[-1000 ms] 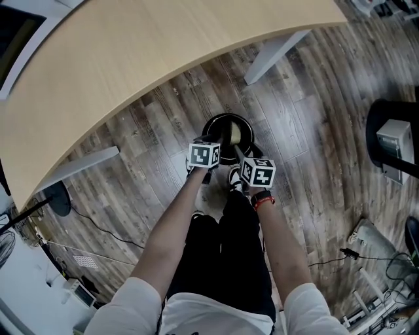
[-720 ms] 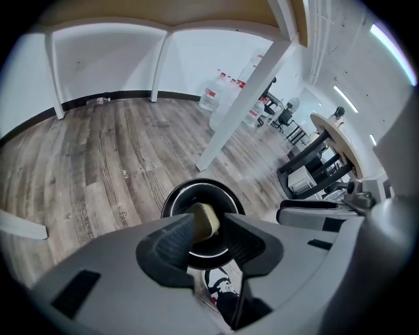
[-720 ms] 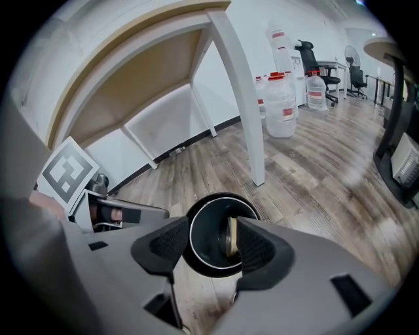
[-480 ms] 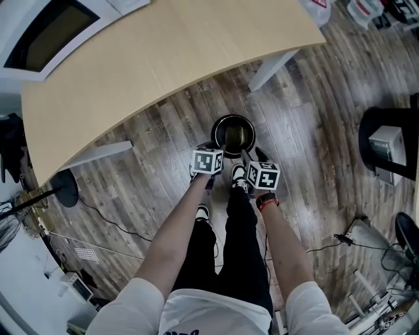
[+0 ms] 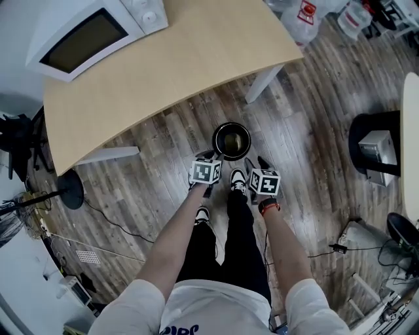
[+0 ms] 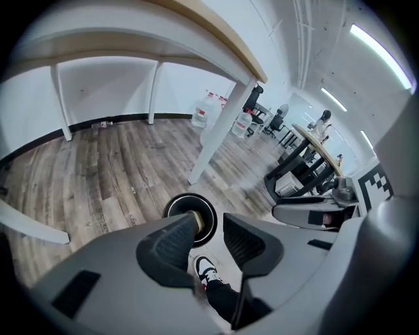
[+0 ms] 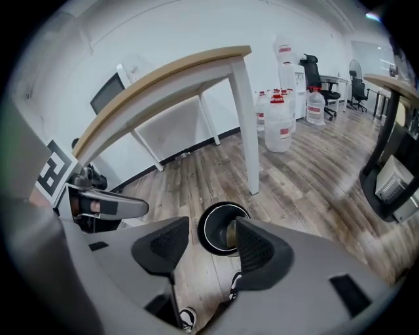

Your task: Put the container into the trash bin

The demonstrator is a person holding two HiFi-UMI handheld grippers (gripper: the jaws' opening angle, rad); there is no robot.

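Note:
A round black trash bin (image 5: 232,141) stands on the wood floor just off the table's edge. A tan container (image 5: 234,140) lies inside it. The bin (image 6: 189,211) and the container (image 6: 199,222) also show past the left jaws, and the bin (image 7: 224,228) with the container (image 7: 230,234) past the right jaws. My left gripper (image 5: 208,157) hangs above the floor just short of the bin, open and empty (image 6: 208,229). My right gripper (image 5: 256,163) hangs beside it on the right, also open with nothing between its jaws (image 7: 209,239).
A curved wooden table (image 5: 177,59) carries a white microwave (image 5: 91,33); its white leg (image 5: 264,82) stands near the bin. Water jugs (image 5: 304,13) sit beyond. A black stand with a box (image 5: 376,147) is at right, a round base (image 5: 71,190) at left. My shoes (image 5: 237,178) are below the grippers.
Both grippers have lifted away from the bin and now hang higher above it. The bin looks smaller and farther below. The container stays inside the bin.

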